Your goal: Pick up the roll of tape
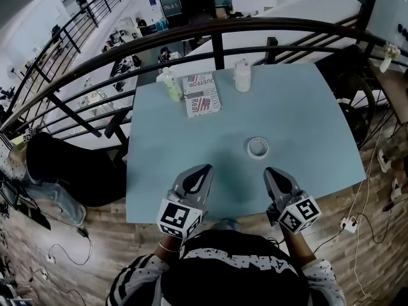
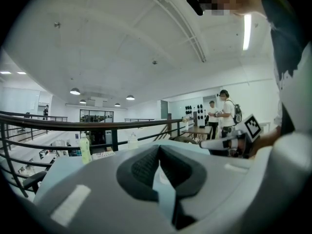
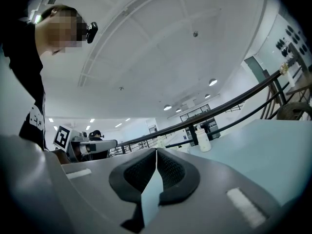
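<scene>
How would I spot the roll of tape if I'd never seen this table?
Find the light blue table by the railing. On its near half, just ahead of the right gripper, the roll of tape lies alone. It is a small flat whitish ring with a hole, while the green bottle, white bottle and booklet sit together at the far side.

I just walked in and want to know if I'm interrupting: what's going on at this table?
A person at the near edge of the light blue table holds the left tongs and the right tongs low over it, both shut and empty. The roll of tape lies untouched just ahead, nearer the right tongs. A green bottle, a white bottle and a printed pack sit at the far edge.
</scene>
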### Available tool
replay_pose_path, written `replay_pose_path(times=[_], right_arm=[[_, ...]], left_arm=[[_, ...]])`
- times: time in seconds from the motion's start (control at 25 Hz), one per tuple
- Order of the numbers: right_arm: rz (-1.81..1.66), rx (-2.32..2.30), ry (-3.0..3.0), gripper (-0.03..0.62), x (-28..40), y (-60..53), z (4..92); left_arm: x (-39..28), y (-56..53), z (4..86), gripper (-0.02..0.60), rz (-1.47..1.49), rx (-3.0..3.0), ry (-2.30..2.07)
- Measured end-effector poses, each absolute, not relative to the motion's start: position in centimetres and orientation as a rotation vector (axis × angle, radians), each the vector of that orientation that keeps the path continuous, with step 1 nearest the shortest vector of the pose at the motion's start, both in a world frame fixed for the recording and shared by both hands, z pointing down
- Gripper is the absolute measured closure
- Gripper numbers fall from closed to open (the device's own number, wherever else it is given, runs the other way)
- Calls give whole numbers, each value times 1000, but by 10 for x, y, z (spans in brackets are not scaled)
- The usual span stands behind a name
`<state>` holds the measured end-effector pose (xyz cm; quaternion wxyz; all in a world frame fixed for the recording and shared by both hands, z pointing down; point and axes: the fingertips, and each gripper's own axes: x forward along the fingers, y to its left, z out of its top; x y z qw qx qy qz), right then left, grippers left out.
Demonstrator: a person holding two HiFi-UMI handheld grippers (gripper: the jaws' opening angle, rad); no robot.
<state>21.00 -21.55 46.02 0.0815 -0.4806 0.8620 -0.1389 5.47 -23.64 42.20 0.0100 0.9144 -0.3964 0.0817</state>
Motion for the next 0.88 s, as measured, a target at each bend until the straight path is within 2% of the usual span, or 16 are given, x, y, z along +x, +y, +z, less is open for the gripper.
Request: replay_pose_path(times=[0.88], right_arm=[[-480, -1509, 2891, 568, 202, -328, 536]], left_arm=[[41, -341, 455, 581, 255, 2781, -1293]])
